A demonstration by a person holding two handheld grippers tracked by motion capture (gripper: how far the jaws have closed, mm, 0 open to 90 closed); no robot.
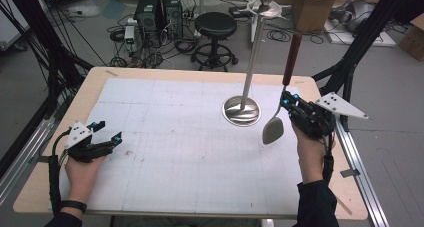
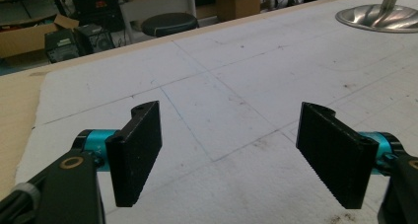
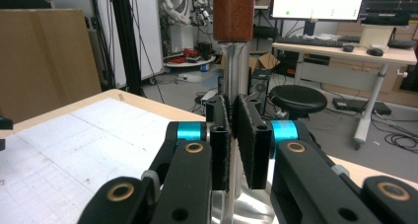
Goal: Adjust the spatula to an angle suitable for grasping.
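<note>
1. Over the right half of the table (image 1: 150, 77), high view: the right gripper (image 1: 286, 100) is clenched on the thin metal neck of a spatula (image 1: 282, 97). The utensil hangs nearly upright in the air, dark red-brown handle at top, pale flat blade at bottom, just right of the stand's round base. The stand (image 1: 250, 69) is a tall polished post on a disc foot, with hooked arms at its top, at far right-centre of the white mat (image 1: 165, 152).

2. Same view, near left: the left gripper (image 1: 107, 132) rests low over the mat with jaws spread and nothing between them, well apart from the spatula.

3. Left gripper view: both pads (image 2: 138, 150) stand wide, bare mat between; the stand's base (image 2: 382, 18) shows at far right.

4. Right gripper view: the pads (image 3: 249, 140) press on a narrow shiny shank; the red-brown handle (image 3: 233, 12) rises straight above them.

5. Look of the thing: slim steel neck, smooth and glossy; the handle is matt. Blade faintly curved.

6. Risks, as I judge them: the grip sits on a thin, slick neck, so the spatula could swivel or slide between the pads. The long handle could knock the stand's arms or post and tip it. Whether the handle has a hanging hole I cannot tell.
</note>
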